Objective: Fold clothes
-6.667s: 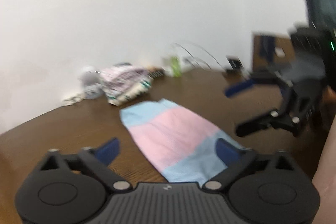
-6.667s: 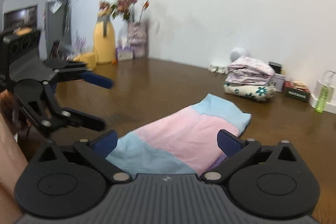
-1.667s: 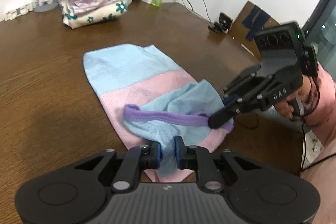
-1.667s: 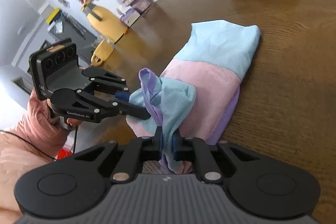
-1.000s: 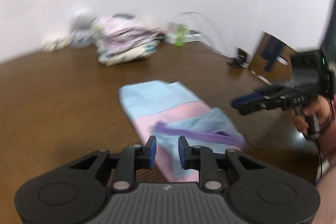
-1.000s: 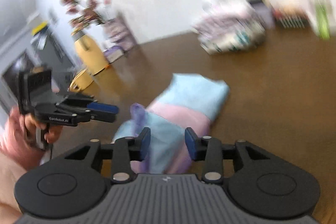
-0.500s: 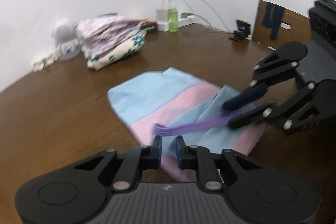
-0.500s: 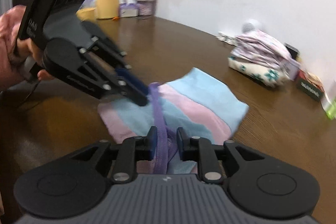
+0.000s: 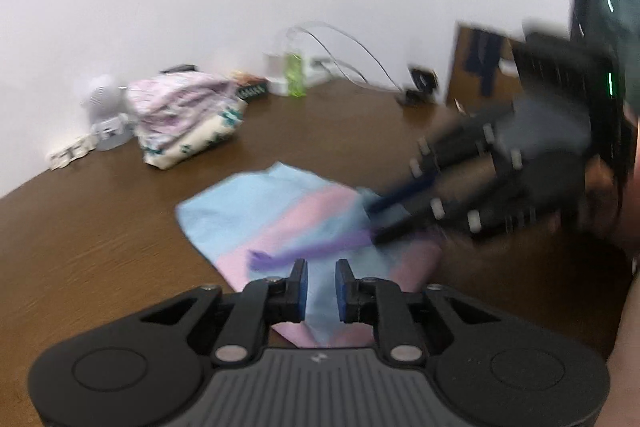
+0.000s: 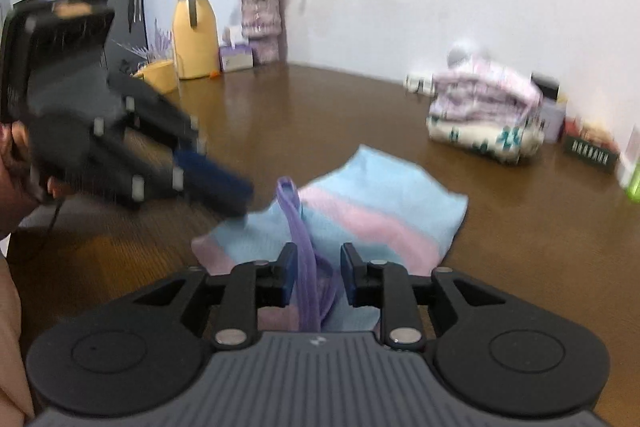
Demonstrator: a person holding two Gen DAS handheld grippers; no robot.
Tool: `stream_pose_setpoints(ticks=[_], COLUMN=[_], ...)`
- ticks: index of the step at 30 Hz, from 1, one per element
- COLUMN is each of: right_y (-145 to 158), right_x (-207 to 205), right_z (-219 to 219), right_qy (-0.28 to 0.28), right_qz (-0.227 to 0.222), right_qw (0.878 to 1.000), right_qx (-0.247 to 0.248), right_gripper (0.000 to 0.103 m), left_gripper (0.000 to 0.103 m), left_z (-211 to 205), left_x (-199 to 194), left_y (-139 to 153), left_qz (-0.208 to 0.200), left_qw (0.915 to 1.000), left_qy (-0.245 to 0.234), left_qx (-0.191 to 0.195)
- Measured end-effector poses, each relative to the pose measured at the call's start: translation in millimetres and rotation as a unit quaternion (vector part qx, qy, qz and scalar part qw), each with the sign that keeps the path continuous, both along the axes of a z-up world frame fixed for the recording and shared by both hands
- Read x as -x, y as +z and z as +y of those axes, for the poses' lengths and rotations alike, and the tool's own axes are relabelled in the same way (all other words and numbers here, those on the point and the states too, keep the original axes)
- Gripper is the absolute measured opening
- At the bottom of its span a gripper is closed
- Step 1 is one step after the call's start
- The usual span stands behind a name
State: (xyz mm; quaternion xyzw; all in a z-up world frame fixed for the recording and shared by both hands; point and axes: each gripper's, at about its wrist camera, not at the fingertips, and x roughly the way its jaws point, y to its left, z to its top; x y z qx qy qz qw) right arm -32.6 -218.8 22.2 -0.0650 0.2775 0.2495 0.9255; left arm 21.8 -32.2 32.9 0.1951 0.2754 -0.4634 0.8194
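The garment (image 9: 280, 211), a small piece banded in light blue and pink with a purple waistband (image 10: 298, 227), lies on the brown desk (image 9: 100, 247) close in front of both grippers, its near end doubled over onto the pink band. That turned-over part puts the waistband on top, where it runs as a ridge across the cloth.

In its own wrist view the left gripper (image 9: 321, 283) hangs just above the near edge of the garment with its jaws slightly spread; blue cloth shows in the gap, but the pads do not press on it, so it seems to hold nothing. The right gripper (image 10: 318, 273) sits at the other end of the fold. Its jaws are opening, and the purple waistband passes between them with daylight on either side, so the pinch looks let go. The left wrist view is blurred where the right gripper (image 9: 384, 219) meets the cloth, so contact there cannot be judged.

Both tools point down at the fold line, one at each end of the waistband, which suits laying the flap flat and even. The first fold looks set down; the piece probably needs another fold.

A stack of folded clothes (image 10: 484, 119) waits near the wall, well apart.
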Motion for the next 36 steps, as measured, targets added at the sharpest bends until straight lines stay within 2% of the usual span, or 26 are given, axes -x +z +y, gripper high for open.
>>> stream_pose_setpoints(ticks=[4, 7, 10, 13, 15, 17, 18, 19, 20, 23, 27, 32, 36], right_y=[-8.2, -19.7, -25.5, -25.6, -17.6, -7.6, -2.1, 3.4, 6.5, 10.4, 7.2, 3.0, -3.5], right_x=[-5.6, -13.6, -18.2, -16.6, -7.8, 3.7, 11.0, 18.2, 24.1, 38.1, 47.8, 64.4, 73.5], right_z=[-7.1, -15.0, -23.8, -27.9, -29.4, -30.7, -30.6, -30.4, -30.3, -30.0, -24.4, -4.7, 6.5], right_qy=[-0.009, -0.018, -0.023, -0.032, -0.041, -0.053, -0.06, -0.067, -0.073, -0.084, -0.107, -0.164, -0.174], right_qz=[0.012, 0.031, 0.047, 0.048, 0.025, -0.008, -0.028, -0.049, -0.062, -0.083, -0.076, -0.105, -0.121], right_qw=[1.0, 0.999, 0.998, 0.997, 0.997, 0.996, 0.995, 0.993, 0.992, 0.987, 0.983, 0.977, 0.976], right_qx=[0.001, -0.008, -0.042, -0.059, -0.066, -0.074, -0.076, -0.079, -0.085, -0.111, -0.129, -0.082, -0.053], right_gripper=[0.024, 0.025, 0.028, 0.036, 0.048, 0.083, 0.089, 0.101, 0.103, 0.103, 0.103, 0.103, 0.103], left_gripper=[0.014, 0.014, 0.014, 0.017, 0.038, 0.07, 0.077, 0.09, 0.097, 0.1, 0.102, 0.103, 0.103], left_z=[-10.5, -8.6, -8.3, -7.0, -2.2, 5.4, 9.1, 11.4, 13.8, 17.5, 18.5, 17.1, 13.5], left_x=[6.2, 6.2, 7.3, 8.6, 12.2, 19.2, 24.0, 28.2, 33.0, 43.8, 51.4, 58.9, 67.9], left_y=[-18.6, -22.6, -24.0, -20.3, -12.7, -4.8, -1.3, 1.1, 2.9, 5.3, 3.8, -2.2, -7.1], left_qz=[0.002, 0.007, 0.007, 0.003, -0.008, -0.028, -0.041, -0.051, -0.062, -0.072, -0.065, -0.045, -0.04], left_qw=[0.9995, 0.9995, 0.9994, 0.9994, 0.9986, 0.9959, 0.9934, 0.9908, 0.9875, 0.9781, 0.9708, 0.9676, 0.9672], left_qy=[0.008, 0.02, 0.026, 0.033, 0.051, 0.074, 0.088, 0.102, 0.118, 0.166, 0.206, 0.227, 0.233], left_qx=[-0.03, -0.023, -0.021, -0.012, 0.012, 0.045, 0.062, 0.073, 0.084, 0.102, 0.105, 0.101, 0.094])
